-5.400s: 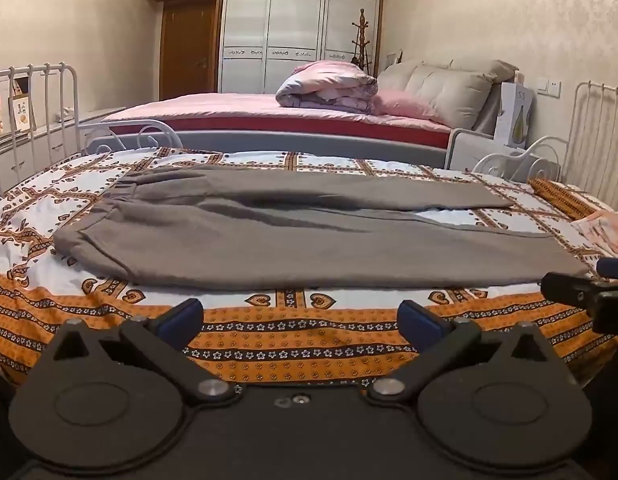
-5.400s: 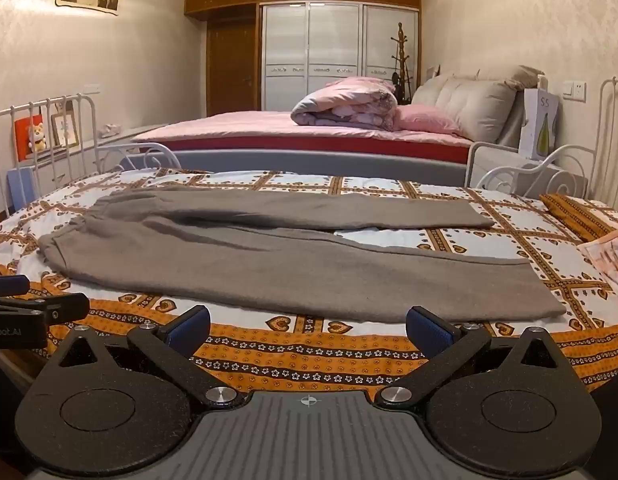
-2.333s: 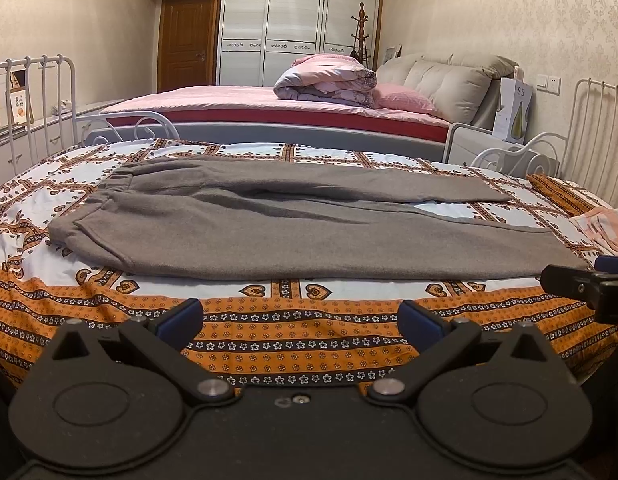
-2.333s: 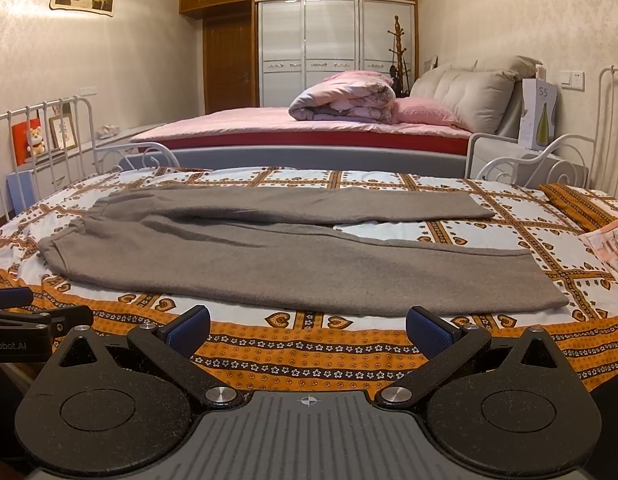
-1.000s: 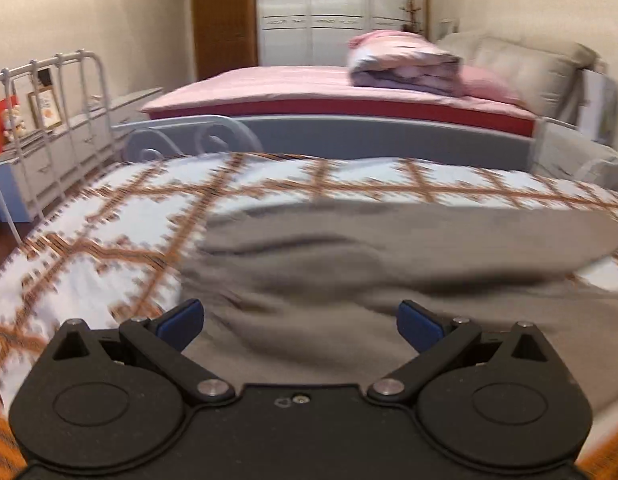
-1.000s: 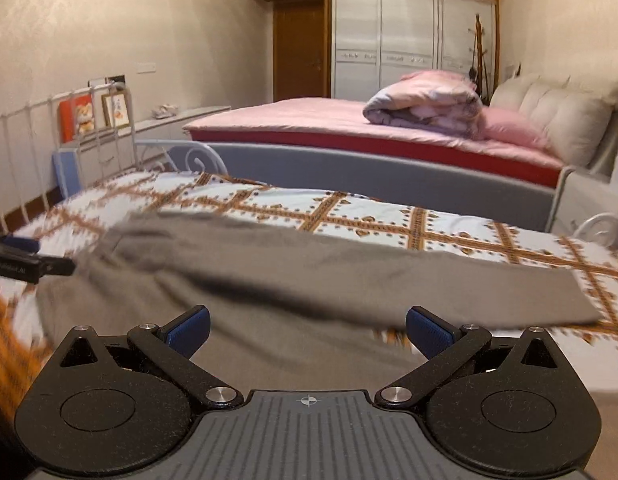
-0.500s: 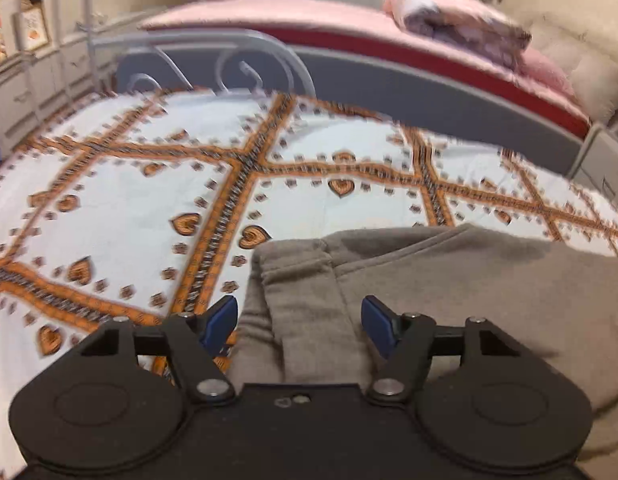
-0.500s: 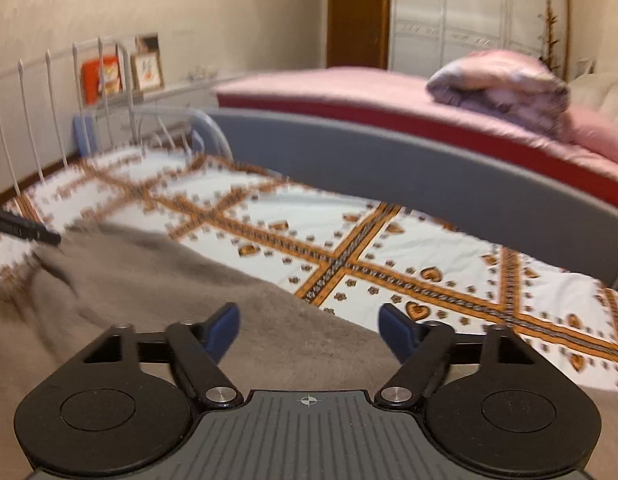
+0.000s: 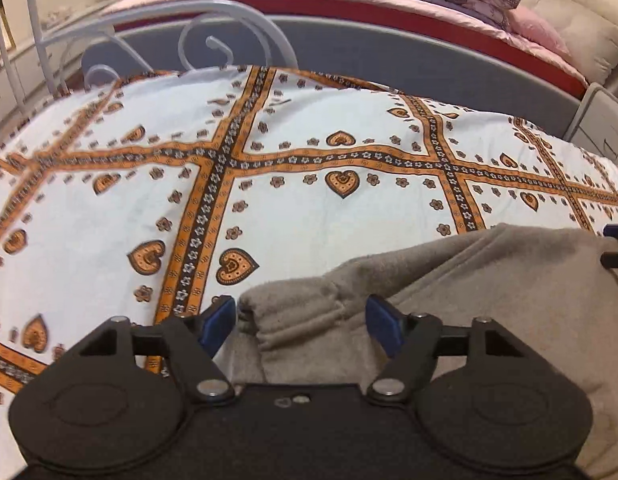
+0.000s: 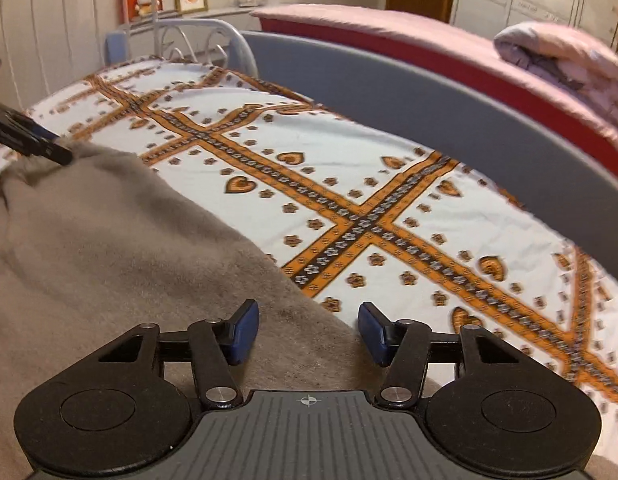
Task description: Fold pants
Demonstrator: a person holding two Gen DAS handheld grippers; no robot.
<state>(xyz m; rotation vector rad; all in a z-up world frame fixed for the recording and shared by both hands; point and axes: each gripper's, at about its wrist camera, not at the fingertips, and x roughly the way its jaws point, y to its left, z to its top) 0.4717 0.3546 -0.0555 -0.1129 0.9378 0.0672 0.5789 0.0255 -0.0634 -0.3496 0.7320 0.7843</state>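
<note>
Grey pants lie along the lower frame on our patterned bed, left tongs just reopening slightly, gaping round the bunched waistband corner, right tongs just narrowing, not yet pinching the far fabric edge between them.

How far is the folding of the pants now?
Done: nothing is folded; the pants lie flat on the bedspread. In hand: the left gripper straddles the waistband corner, the right gripper the far edge, jaws just closing. Left: gripping and every fold.
</note>
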